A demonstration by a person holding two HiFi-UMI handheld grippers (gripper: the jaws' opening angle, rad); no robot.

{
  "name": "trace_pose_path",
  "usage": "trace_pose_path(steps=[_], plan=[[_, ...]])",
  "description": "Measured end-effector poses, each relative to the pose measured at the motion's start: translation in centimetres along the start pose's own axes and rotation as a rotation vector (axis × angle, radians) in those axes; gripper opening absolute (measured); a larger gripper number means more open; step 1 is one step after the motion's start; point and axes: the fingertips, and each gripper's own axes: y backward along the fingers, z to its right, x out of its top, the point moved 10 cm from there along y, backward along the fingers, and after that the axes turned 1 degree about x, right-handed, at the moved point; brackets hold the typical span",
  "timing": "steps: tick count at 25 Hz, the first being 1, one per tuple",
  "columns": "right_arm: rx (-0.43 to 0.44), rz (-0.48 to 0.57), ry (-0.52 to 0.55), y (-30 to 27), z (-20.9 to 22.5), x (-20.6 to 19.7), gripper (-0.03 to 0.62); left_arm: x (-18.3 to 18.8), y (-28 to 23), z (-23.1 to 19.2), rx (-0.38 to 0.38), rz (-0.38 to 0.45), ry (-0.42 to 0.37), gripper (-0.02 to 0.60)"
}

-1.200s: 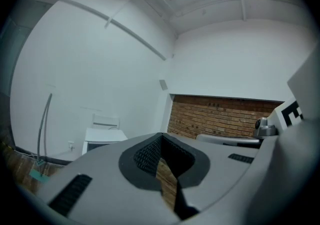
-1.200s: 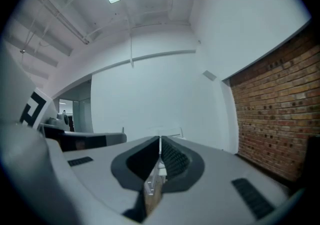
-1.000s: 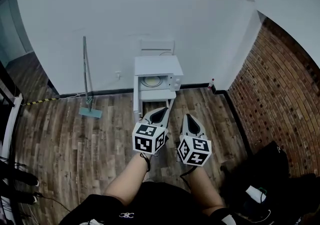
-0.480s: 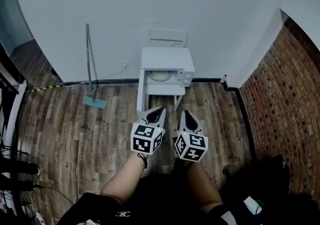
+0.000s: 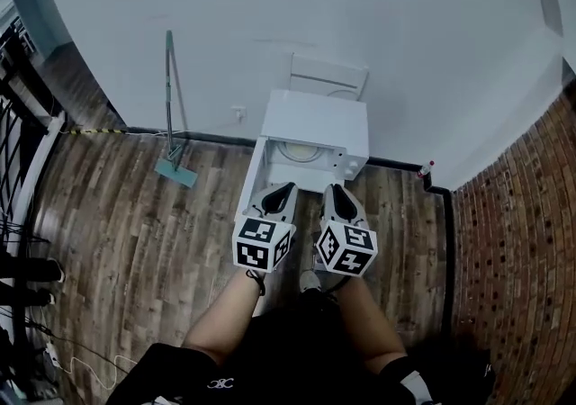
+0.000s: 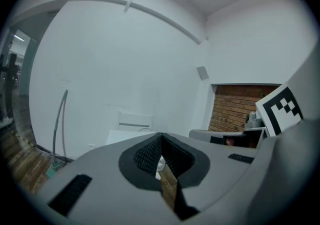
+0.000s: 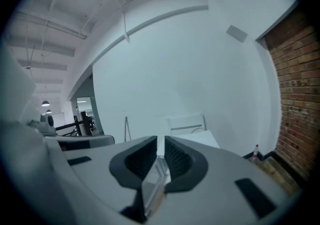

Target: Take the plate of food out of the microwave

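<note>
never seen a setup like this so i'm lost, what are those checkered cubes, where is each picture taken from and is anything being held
There is no robot here. A person stands on a wooden floor with a hand-held two-jaw gripper in each hand. The black-and-white cubes are markers fixed to those grippers.

The head view comes from a camera on the person's head, looking steeply down. In it the left gripper and the right gripper point at a white microwave. Its door is open and a pale plate sits inside. A mop leans on the wall beside it.

The two gripper views come from cameras riding on each gripper, looking along its jaws. The left gripper's jaws meet at the tips. The right gripper's jaws are opening, with a thin gap between them. Nothing sits between either pair, so nothing is held.
</note>
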Motion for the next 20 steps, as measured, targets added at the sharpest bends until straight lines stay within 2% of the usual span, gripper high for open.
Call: trace_pose_path(steps=[4, 8, 12, 16, 20], plan=[[0.089, -0.107, 0.037, -4.3, 4.4, -1.0, 0.078, -1.5, -4.7, 0.6, 0.090, -0.027, 0.071, -0.010], [0.174, -0.185, 0.188, -8.8, 6.8, -3.2, 0.098, -4.4, -7.6, -0.6, 0.188, -0.048, 0.153, -0.009], [0.301, -0.290, 0.344, -13.4, 7.9, -7.1, 0.131, -8.3, -10.1, -2.6, 0.233, -0.108, 0.206, -0.009], [0.382, -0.340, 0.530, -17.4, 8.3, -11.3, 0.160, -11.8, -12.0, -4.6, 0.234, -0.153, 0.191, -0.009], [0.449, -0.369, 0.833, -22.6, 8.9, -16.3, 0.212, -14.6, -14.5, -6.8, 0.231, -0.167, 0.148, -0.009]])
